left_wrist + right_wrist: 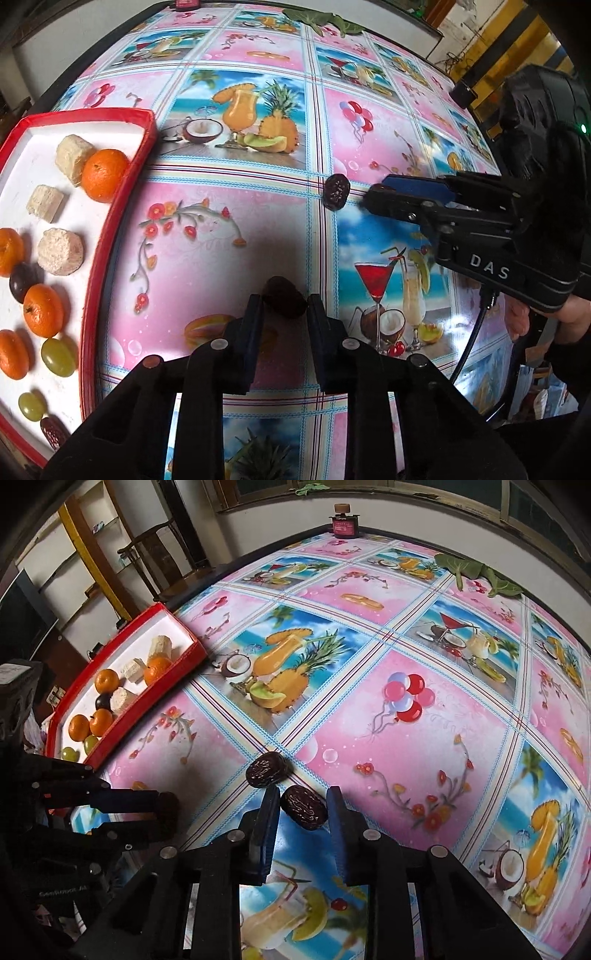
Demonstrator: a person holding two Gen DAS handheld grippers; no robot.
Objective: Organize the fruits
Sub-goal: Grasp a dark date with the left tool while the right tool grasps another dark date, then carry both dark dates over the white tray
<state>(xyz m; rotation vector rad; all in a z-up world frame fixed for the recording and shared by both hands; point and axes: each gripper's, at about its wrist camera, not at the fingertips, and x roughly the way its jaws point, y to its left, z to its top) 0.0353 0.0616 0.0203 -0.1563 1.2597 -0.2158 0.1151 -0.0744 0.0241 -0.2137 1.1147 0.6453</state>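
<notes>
My left gripper (pixel 285 301) is shut on a dark date (pixel 284 301), held above the tablecloth; it also shows in the right wrist view (pixel 162 812). My right gripper (pixel 303 805) is shut on another dark date (pixel 303 807). In the left wrist view its tips (pixel 375 195) sit just right of a third date (pixel 336 192) lying on the table; that date also shows in the right wrist view (pixel 267 770), just beyond the fingers. A red-rimmed white tray (pixel 122 206) at the left holds tangerines (pixel 104 174), green grapes (pixel 58 357), pale sugarcane pieces (pixel 61 251), a dark plum (pixel 22 282) and a date (pixel 53 432).
The table carries a pink and blue fruit-print cloth (pixel 424 738). Green leaves (pixel 476 572) lie at the far edge. A small red and black device (pixel 345 524) stands at the far edge. A wooden chair (pixel 162 554) stands beyond the tray.
</notes>
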